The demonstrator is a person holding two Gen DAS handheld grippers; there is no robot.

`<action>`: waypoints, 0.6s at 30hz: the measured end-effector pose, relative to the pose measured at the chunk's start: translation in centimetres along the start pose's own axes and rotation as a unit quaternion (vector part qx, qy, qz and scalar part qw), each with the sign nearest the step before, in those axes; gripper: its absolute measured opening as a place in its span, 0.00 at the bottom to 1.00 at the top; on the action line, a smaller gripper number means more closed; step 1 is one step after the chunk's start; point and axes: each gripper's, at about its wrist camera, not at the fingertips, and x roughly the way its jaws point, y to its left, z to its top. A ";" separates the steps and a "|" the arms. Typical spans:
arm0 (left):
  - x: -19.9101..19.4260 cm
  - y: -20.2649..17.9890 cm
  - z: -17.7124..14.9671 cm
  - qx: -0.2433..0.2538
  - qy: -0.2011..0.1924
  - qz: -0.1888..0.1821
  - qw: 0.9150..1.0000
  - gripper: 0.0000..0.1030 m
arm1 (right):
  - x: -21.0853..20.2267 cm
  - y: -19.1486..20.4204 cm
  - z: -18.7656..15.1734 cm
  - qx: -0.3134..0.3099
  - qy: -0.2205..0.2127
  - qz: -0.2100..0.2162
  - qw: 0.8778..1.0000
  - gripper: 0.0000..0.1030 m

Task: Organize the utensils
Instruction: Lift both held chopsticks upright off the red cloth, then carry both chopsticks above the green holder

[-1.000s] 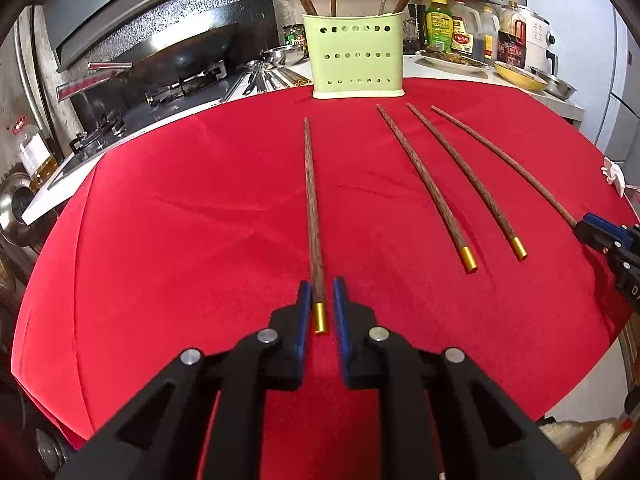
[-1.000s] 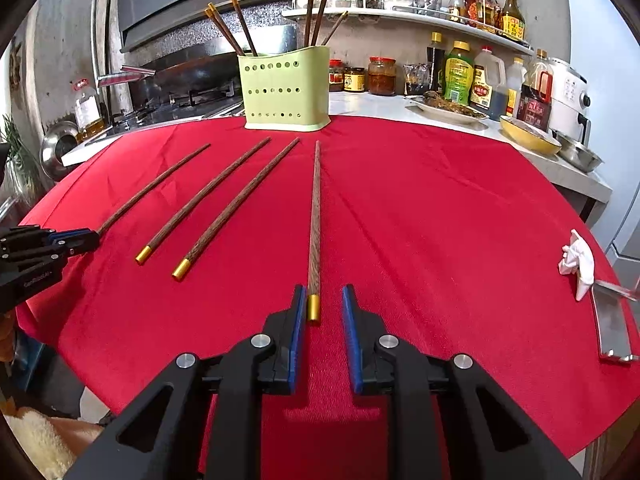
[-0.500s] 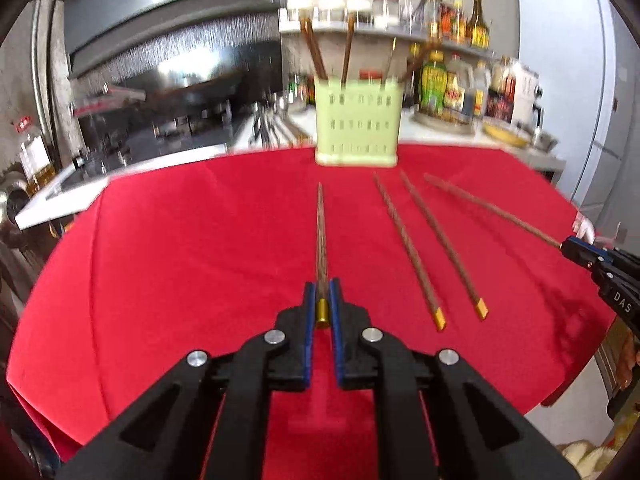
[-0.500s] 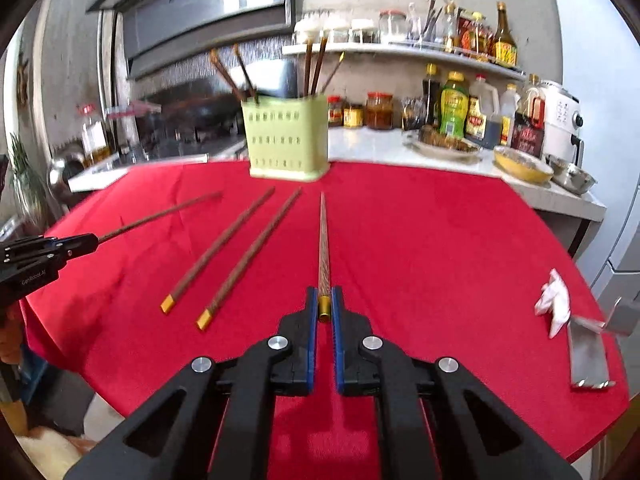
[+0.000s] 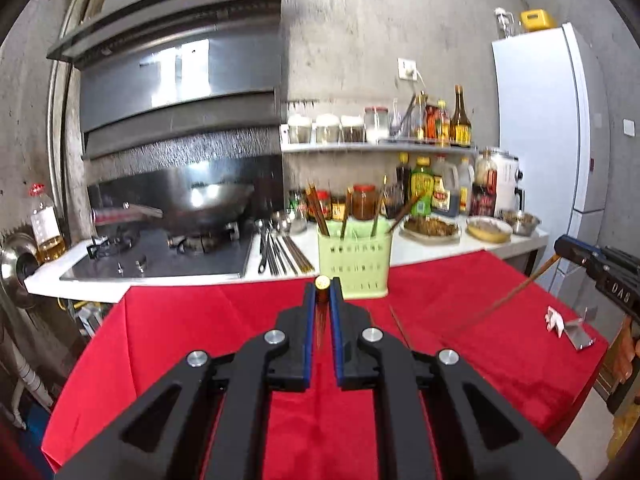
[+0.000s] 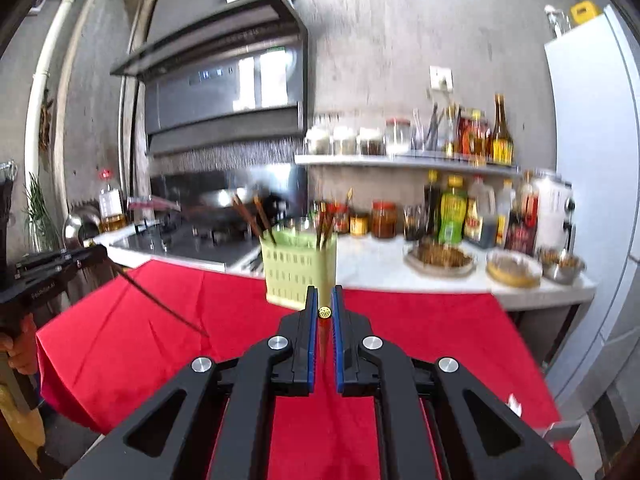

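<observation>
The left gripper (image 5: 322,286) is held nearly level above the red tablecloth (image 5: 180,332), its blue-padded jaws pinching a dark wooden chopstick (image 5: 321,282) at the brass-capped end, so that the round gold cap faces the camera and the blurred shaft hangs down between the black fingers. The right gripper (image 6: 324,294) takes the same pose and nips a second chopstick (image 6: 324,312) just under its patterned gold cap. From the left wrist view the right gripper's chopstick slants down toward the cloth at the right edge; from the right wrist view the left one's does likewise at the left, where a hand (image 6: 18,354) grips the handle. Beyond both grippers, at the far edge of the cloth, stands the pale green perforated plastic utensil holder (image 5: 354,262), boxy, with several chopsticks leaning inside. Another thin chopstick (image 5: 400,328) lies on the cloth beside the left gripper's right finger.
</observation>
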 end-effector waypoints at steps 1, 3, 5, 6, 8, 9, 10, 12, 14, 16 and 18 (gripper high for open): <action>-0.1 0.1 0.2 -0.001 -0.003 0.000 1.000 0.07 | 0.0 -0.1 0.5 -0.002 -0.003 0.000 1.000 0.07; -0.1 0.3 0.7 -0.004 -0.008 -0.003 1.000 0.07 | 0.3 0.0 1.3 -0.007 -0.004 0.002 1.000 0.07; 0.2 0.5 0.9 -0.006 -0.002 -0.011 1.000 0.07 | 1.0 0.1 1.8 -0.013 -0.003 -0.002 1.000 0.07; 0.4 0.6 0.8 -0.005 0.003 -0.015 1.000 0.07 | 1.4 0.1 1.9 -0.014 -0.003 -0.004 1.000 0.07; 1.2 0.6 0.6 -0.007 0.024 -0.021 0.999 0.07 | 1.8 0.2 2.2 -0.015 -0.003 -0.006 1.000 0.07; 1.5 0.6 0.5 -0.005 0.034 -0.021 0.999 0.07 | 2.1 0.2 2.3 -0.016 -0.005 -0.012 1.000 0.07; 1.7 0.8 0.3 -0.003 0.043 -0.016 0.999 0.07 | 2.2 0.2 2.3 -0.018 -0.006 -0.014 1.000 0.07; 1.5 1.1 0.5 0.002 0.048 -0.009 0.999 0.07 | 2.5 0.2 2.4 -0.017 -0.006 -0.013 1.000 0.07; 0.8 1.6 0.7 0.006 0.049 -0.014 0.999 0.07 | 2.5 0.3 2.3 -0.018 -0.007 -0.014 1.000 0.07; 0.0 1.8 0.9 0.009 0.045 -0.017 0.999 0.07 | 2.8 0.3 2.5 -0.017 -0.008 -0.013 1.000 0.07; -0.2 1.9 1.0 0.012 0.044 -0.020 0.999 0.07 | 3.2 0.4 2.5 -0.017 -0.010 -0.014 1.000 0.07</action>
